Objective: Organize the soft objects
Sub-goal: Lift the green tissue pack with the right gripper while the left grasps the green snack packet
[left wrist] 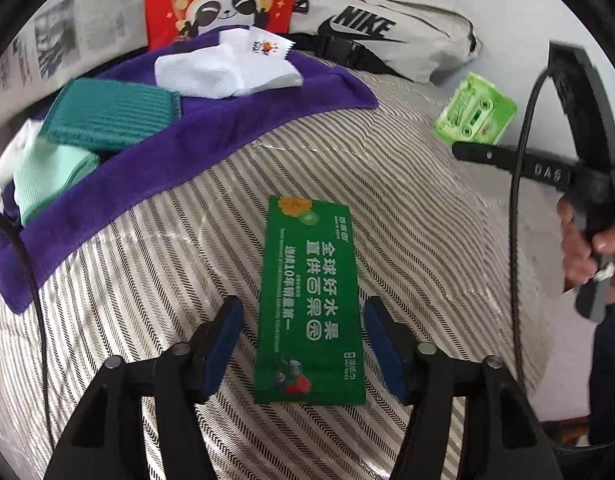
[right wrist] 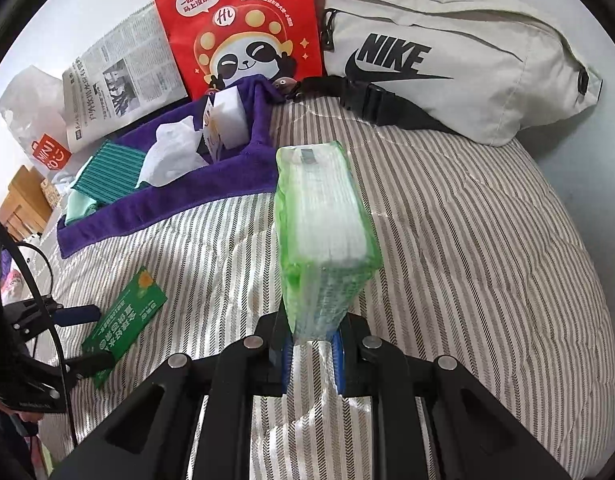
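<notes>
On a bed (right wrist: 487, 248) covered in a grey-and-white striped quilt, the left hand-held gripper (left wrist: 303, 344) hangs over a flat dark green wet-wipe sachet (left wrist: 309, 300) printed with white Chinese characters; its blue-padded jaws stand wide on either side of the sachet's near end, and the pads do not press on it. The sachet lies flat on the quilt, near the front edge of a purple towel (left wrist: 211, 148) spread across the back left of the bed. On that towel rest a folded teal ribbed cloth (left wrist: 107, 116), a pale mint ribbed cloth (left wrist: 47, 188) and a white tissue pack (left wrist: 223, 72) with crumpled white paper beside it. The right hand-held gripper (right wrist: 311, 360) is narrowed on a translucent light green pack of tissues (right wrist: 327, 232) — its blue pads clamp the pack's near end, and the pack juts forward, raised off the quilt. In the left wrist view that green pack sits at the tip of the right tool, well apart from the sachet, with a person's hand (left wrist: 583, 248) gripping the black handle. Behind the towel stands a red paper bag (right wrist: 239, 28) with a cartoon panda, a folded newspaper (right wrist: 119, 80) to its left, and a cream fabric Nike waist bag (right wrist: 459, 56) to its right.
</notes>
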The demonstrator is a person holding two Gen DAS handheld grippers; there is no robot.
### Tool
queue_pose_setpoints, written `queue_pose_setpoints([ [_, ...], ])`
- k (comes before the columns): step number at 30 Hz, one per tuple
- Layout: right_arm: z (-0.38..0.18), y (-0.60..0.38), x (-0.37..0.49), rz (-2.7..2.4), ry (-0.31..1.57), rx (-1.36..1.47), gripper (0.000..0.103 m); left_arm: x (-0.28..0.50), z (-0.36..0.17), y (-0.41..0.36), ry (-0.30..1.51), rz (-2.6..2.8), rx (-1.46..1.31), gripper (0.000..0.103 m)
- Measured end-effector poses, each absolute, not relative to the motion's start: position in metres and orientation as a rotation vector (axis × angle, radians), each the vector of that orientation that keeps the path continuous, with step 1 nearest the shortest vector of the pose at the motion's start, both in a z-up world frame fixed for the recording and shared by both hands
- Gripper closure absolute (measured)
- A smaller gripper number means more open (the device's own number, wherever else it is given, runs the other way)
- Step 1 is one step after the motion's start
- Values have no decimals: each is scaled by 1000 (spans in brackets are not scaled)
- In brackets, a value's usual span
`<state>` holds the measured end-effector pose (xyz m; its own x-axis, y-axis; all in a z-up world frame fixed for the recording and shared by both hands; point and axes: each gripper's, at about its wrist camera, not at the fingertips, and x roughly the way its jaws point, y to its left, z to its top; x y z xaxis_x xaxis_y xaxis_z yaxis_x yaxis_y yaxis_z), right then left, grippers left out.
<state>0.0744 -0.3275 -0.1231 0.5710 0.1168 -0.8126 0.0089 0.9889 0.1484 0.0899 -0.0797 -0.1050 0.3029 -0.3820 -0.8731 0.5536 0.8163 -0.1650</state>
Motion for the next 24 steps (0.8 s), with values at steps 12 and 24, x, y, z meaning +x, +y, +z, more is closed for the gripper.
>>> queue_pose_setpoints([
  [12, -125, -330, 74, 76, 961, 158, 87, 86, -105, -98, 1039, -569, 308, 47],
  [24, -129, -324, 78, 84, 973, 154, 87, 90, -103, -98, 1044, -594, 317, 70],
])
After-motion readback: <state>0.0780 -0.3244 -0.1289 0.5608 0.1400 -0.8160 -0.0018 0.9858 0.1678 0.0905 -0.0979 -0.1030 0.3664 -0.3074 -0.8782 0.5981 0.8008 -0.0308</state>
